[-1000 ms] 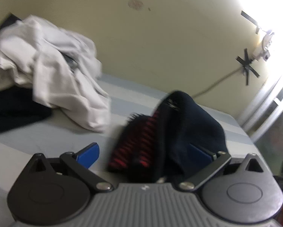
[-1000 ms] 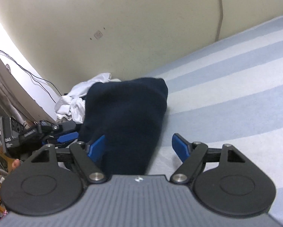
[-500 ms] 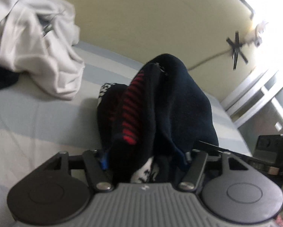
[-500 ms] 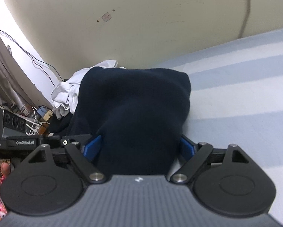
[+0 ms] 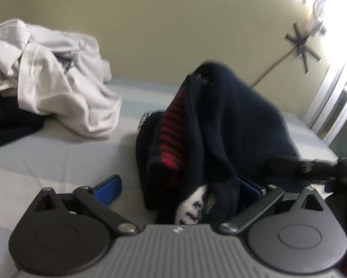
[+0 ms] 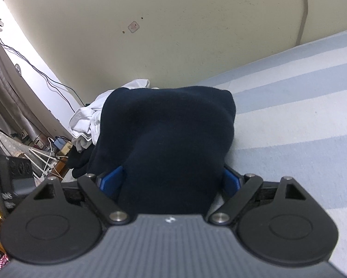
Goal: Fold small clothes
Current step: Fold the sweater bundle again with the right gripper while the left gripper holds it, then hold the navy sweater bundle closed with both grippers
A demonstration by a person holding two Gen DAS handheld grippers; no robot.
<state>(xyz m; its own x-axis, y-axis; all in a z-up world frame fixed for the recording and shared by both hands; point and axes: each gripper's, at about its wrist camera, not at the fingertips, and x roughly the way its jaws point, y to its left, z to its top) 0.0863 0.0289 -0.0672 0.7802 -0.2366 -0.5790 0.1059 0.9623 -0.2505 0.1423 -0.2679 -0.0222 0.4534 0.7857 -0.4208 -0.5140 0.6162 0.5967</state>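
Half a second back the left gripper (image 5: 179, 186) was clamped tight on the dark bundle; its fingers have since spread, and the left blue pad (image 5: 108, 188) now stands apart from the cloth over bare sheet while the right pad is half buried under it. Farthest left in the left wrist view, a heap of white clothes (image 5: 53, 97) lies crumpled on the striped bed sheet (image 5: 57, 157), overlapping a dark garment (image 5: 11, 127) that the frame edge cuts off. Right of it the navy sweater (image 5: 231, 125) rises in a peaked mound on the sheet, a red-striped layer (image 5: 171, 139) and a white patterned patch (image 5: 194, 206) showing at its near side. It leans against the left gripper's right finger, and blur makes the contact hard to read. At the far right a dark linkage, likely the other tool, pokes in, smeared by motion. From the right wrist view, cluttered furniture and cables (image 6: 34, 148) fill the left edge, with the white heap partly hidden behind the sweater. The right gripper (image 6: 171, 180) is closed on the navy sweater, both blue pads pressed into its sides, and the fabric blocks everything directly ahead. Striped sheet stretches away to the right below the cream wall (image 6: 173, 34).
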